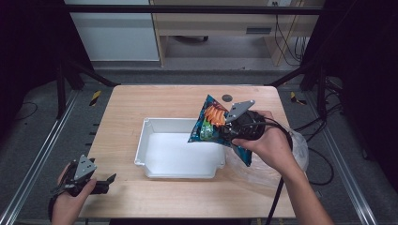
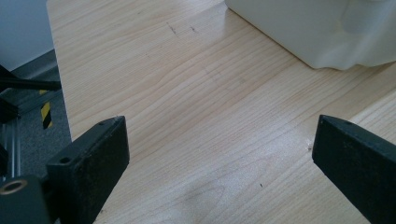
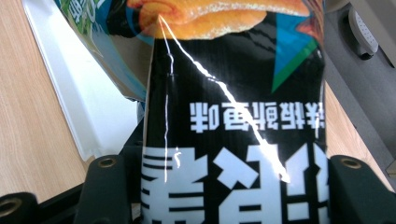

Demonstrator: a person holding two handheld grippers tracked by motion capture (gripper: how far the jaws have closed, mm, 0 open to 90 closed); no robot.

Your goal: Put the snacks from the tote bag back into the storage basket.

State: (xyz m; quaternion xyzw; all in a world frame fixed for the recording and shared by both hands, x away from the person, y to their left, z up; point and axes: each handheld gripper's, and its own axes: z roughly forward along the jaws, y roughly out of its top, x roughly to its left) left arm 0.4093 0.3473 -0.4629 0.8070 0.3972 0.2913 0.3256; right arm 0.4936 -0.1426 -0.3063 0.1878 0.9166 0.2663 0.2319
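Now your right gripper (image 1: 228, 127) holds the snack bag (image 1: 211, 123) over the white tray (image 1: 146, 140), while your left gripper (image 1: 96, 183) rests wide open on the surface (image 1: 126, 101).

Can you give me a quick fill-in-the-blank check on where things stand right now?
1. The right gripper is shut on a ____ that hangs above the table.
2. The white bin on the wooden table has ____ inside it.
3. The left gripper has its fingers ____, with nothing between them.
4. The held pack hangs over the bin's ____ end in the high view.

Missing words: snack bag; nothing; open; right
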